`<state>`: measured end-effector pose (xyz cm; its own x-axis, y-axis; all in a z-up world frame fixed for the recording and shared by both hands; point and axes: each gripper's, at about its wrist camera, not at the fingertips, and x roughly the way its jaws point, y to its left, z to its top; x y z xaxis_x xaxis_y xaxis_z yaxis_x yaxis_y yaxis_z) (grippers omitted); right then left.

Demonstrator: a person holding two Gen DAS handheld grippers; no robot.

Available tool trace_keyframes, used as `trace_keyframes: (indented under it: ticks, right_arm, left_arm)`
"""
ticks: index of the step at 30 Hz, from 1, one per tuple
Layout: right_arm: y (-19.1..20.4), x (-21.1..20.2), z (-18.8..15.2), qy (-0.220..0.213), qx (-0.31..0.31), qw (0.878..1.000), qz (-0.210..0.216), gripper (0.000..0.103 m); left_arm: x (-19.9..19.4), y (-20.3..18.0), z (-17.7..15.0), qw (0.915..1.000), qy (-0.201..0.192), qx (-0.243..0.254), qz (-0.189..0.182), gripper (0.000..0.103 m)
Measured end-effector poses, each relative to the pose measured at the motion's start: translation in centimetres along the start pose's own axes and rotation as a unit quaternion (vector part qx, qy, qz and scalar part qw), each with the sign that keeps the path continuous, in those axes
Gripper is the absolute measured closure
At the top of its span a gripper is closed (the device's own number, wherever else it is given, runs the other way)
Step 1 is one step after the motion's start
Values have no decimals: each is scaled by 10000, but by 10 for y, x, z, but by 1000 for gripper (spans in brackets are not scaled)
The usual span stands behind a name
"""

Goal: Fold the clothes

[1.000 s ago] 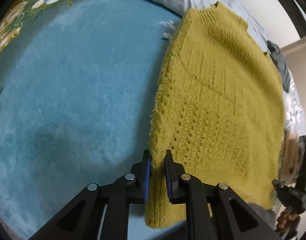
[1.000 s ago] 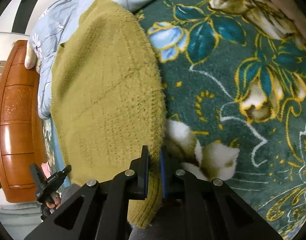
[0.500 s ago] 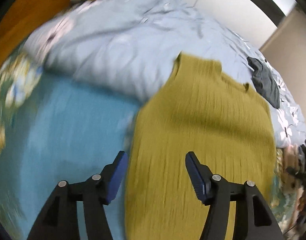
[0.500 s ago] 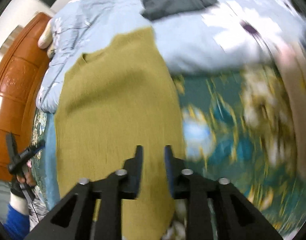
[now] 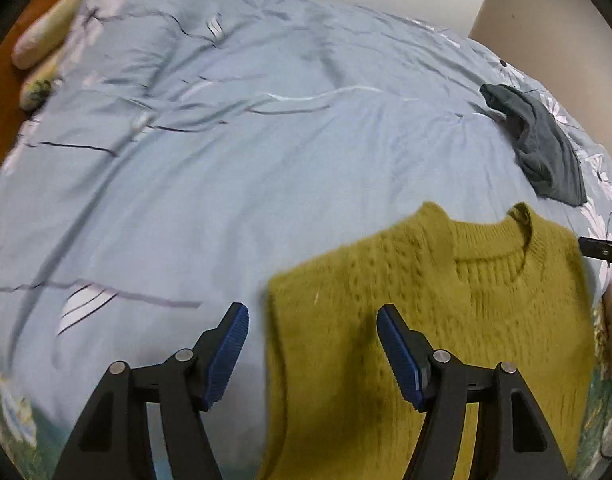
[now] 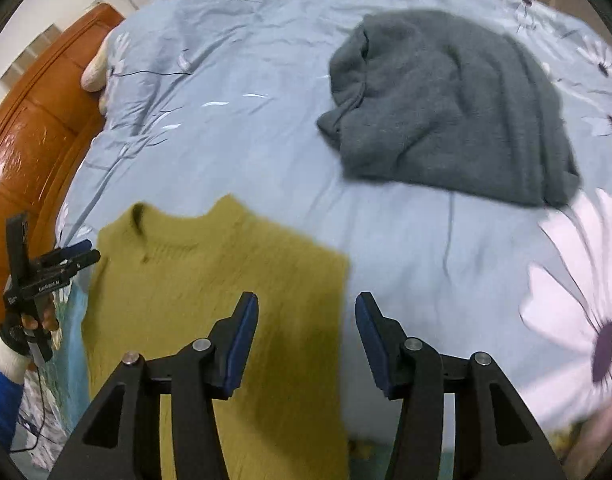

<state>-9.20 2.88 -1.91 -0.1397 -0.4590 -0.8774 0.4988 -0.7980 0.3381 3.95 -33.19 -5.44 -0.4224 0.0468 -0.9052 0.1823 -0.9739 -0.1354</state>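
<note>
Mustard-yellow knitted sweater laid folded on pale-blue floral duvet; left gripper and right gripper empty, jaws just opened. Crumpled grey sweater beyond awaits folding.

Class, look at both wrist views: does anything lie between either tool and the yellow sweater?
Nothing visible does. The sweater lies flat on the duvet, directly under the open left tool and right tool. The grey garment lies farther back, apart from it.
</note>
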Motion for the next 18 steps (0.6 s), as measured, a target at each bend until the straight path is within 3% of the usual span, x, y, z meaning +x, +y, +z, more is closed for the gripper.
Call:
trace_keyframes:
  ticks: [4,9,12,13,15,18]
  right_arm:
    - [-20,26,12,157,309,9992,201,51]
    - [-23,35,18,115,419,9982,404,50]
    - [-17,36,20,151,394,9979,488,69]
    - [-15,36,20,177,382,9981,456,79]
    - [-11,31,19,185,384,9980,464,91]
    - [-3,16,19,21,387,9979,524,92]
  left_arm:
    - [21,5,10,9998,146,-60,-154,32]
    - [20,3,11,9993,-60,-85,-356,35]
    - [18,-2,11,9995,-95,-86,-281,68]
    - [15,-3,11,9995,-119,-83,-273,87]
    - [7,-6,11,9994,-233,-74,-239,90]
    - [-20,-9,9,9983,-505,-28,-304,91]
